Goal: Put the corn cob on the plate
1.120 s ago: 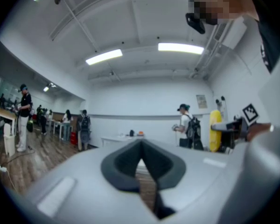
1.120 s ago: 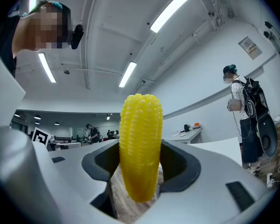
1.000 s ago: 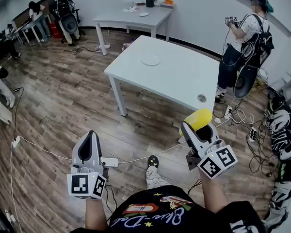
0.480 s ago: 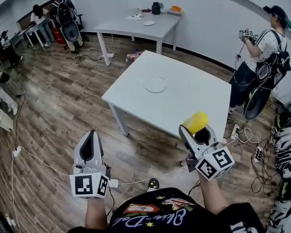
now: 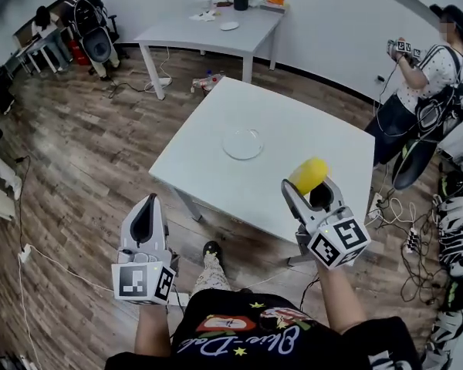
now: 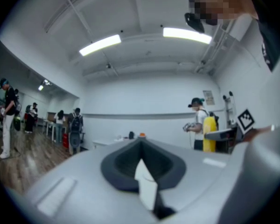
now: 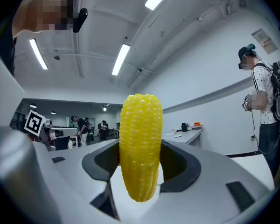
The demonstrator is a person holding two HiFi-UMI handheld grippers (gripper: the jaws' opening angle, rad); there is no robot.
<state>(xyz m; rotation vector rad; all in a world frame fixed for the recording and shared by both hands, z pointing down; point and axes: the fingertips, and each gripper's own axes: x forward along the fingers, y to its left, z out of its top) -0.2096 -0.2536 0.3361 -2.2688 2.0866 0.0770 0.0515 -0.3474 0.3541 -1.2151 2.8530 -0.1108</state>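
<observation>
A yellow corn cob (image 5: 308,175) (image 7: 140,146) stands upright between the jaws of my right gripper (image 5: 312,192), which is shut on it, raised over the near right part of the white table (image 5: 309,129). A clear glass plate (image 5: 242,142) lies near the middle of that table, well ahead and left of the cob. My left gripper (image 5: 147,220) is shut with nothing in it, held over the wooden floor short of the table's near left edge. In the left gripper view its jaws meet around (image 6: 142,169) and point up at the room.
A second white table (image 5: 208,29) with a dark jug (image 5: 240,0) and small items stands against the far wall. A person with grippers (image 5: 420,75) stands at the right. Cables and headsets (image 5: 451,230) litter the floor at the right. Chairs and people are at the far left.
I have moved closer to the table: it and the plate sit nearer and lower in the head view. The right gripper still holds the cob; the left stays shut.
</observation>
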